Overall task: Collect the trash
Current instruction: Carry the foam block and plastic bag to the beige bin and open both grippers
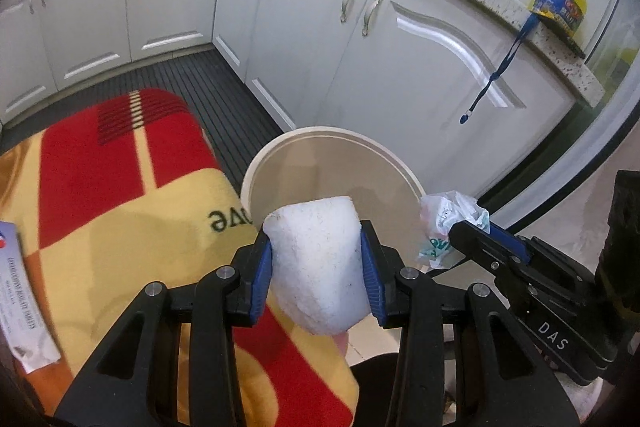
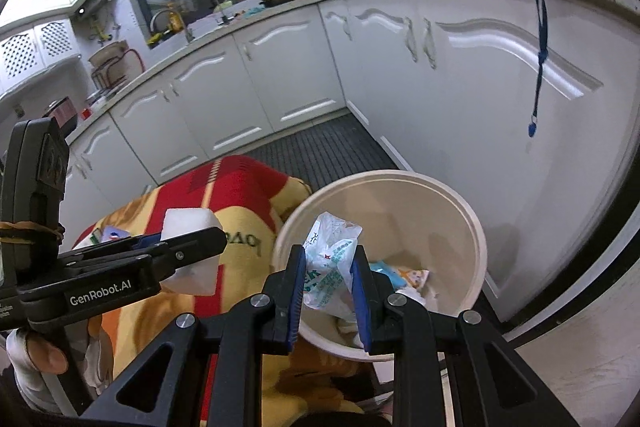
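A white foam block (image 1: 318, 267), rough and slightly speckled, is pinched on both sides and held up at six o'clock from the bin. A crumpled white plastic wrapper (image 2: 330, 267) with green and red print is likewise clamped, hanging over the bin's mouth. The round cream bin (image 2: 478, 227) stands upright at the foot of the white cabinets, already holding crumpled wrappers (image 2: 404, 277) at its bottom, toward four o'clock.
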Demonstrator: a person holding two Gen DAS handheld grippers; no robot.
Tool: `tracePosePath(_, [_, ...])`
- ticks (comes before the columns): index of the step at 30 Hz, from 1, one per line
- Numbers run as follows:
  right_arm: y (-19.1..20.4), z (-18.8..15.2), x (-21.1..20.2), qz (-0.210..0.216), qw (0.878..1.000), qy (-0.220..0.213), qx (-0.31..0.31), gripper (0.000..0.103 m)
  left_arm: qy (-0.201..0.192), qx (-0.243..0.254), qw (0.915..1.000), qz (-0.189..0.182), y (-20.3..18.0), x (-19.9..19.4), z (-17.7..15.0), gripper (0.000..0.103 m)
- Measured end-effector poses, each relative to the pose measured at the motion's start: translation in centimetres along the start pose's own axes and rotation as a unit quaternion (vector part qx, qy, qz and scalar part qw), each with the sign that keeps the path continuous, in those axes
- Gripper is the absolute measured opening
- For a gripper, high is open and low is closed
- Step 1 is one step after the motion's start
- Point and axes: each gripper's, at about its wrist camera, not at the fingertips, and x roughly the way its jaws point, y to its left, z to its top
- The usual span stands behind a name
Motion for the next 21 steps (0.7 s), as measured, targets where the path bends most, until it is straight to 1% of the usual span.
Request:
tracePosePath(10, [-2.2,0.1,2.0,-0.016,1.0,0.011,0.018,0.021,0.013,-0.008,0.9999,-0.004,0.2,3.0,0.6,0.039])
tracePosePath(15, [-2.6,0.2,2.8,-0.018,0.999,0.014,0.024,0.021,0.017,-0.012,0.9998,0.0,0.3,3.9,0.8,0.044])
tracePosePath(17, [-2.8,0.3,3.0,-0.018,0.999,0.016,0.024,0.021,0.019,-0.014,0.9997,0.002,0.5,4.0,0.8,0.049])
tracePosePath(21, [-2.7,0.3,3.4,-0.021,0.999,0.017,0.024,0.021,0.02,-0.017,0.9996,0.008,0.9,4.1,0.8,0.052])
